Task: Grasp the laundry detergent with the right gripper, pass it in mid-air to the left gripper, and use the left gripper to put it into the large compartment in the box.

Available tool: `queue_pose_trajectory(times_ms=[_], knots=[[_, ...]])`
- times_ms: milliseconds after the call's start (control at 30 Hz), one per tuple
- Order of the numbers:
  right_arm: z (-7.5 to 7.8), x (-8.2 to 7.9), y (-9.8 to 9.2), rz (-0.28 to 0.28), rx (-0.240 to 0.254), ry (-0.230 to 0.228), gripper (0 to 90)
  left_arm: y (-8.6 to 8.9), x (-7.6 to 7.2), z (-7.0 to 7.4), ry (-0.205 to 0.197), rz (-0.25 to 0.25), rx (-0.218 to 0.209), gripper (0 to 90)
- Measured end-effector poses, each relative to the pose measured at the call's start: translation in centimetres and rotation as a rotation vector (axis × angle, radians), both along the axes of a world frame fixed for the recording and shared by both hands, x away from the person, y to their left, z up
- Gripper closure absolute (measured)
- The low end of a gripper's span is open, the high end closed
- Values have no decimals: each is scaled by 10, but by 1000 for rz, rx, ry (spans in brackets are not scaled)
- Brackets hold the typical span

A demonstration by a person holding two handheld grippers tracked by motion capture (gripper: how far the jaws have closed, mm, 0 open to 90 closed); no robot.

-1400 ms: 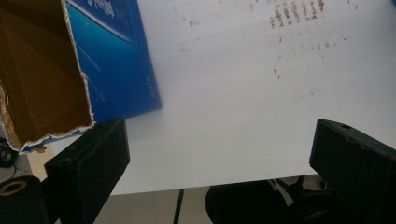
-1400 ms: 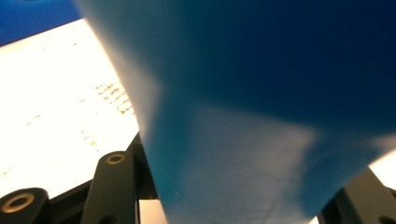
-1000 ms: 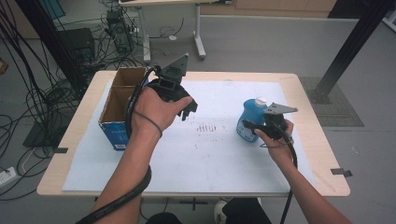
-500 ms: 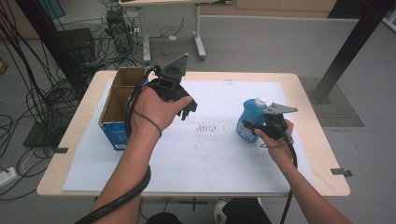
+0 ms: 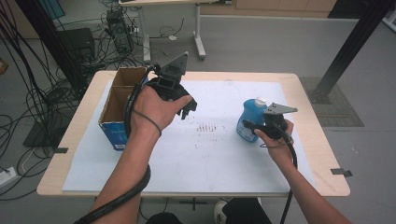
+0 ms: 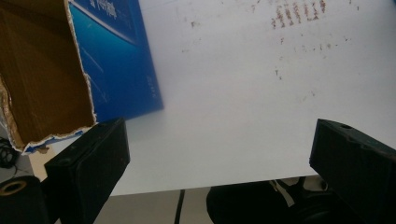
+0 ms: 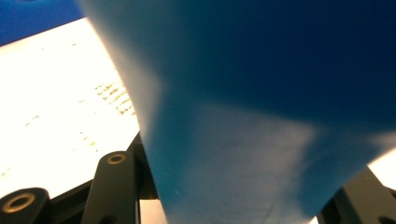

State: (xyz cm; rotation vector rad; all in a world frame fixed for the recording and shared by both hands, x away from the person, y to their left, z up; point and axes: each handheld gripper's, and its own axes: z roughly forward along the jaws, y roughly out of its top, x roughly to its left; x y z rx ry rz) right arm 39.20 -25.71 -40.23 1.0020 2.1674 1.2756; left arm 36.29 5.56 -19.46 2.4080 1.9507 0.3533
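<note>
- Blue plastic catches the eye first: a squat blue bottle with a white cap stands upright on the white sheet that covers the surface, well to the right of the cardboard box.
- The right claw sits against the side of that bottle facing away from the box. In the right gripper view the bottle's blue body rises between the two black jaws, which stand close on either side, so I judge it gripped, though the contact points themselves are hidden.
- Compared with a second ago, nothing has visibly moved: bottle, box and both hands sit where they were. I take this as a pause with the grasp settled and the lift not yet begun.
- The left claw hovers above the sheet just right of the box, jaws spread wide with nothing between them; the left gripper view shows bare white sheet in the gap.
- The box is open-topped, with torn brown edges, blue printed sides and a divider making two compartments. What can be seen of its inside looks empty, though the near wall hides part of the floor.
- Faint brownish marks dot the sheet between the box and the bottle.
</note>
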Motion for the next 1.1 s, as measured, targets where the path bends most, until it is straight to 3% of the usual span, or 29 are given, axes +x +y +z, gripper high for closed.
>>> queue_pose_trajectory(times_ms=[1100], knots=[[2,3,0,14,-7,12,446,0,7,0,8,-27,4,55]])
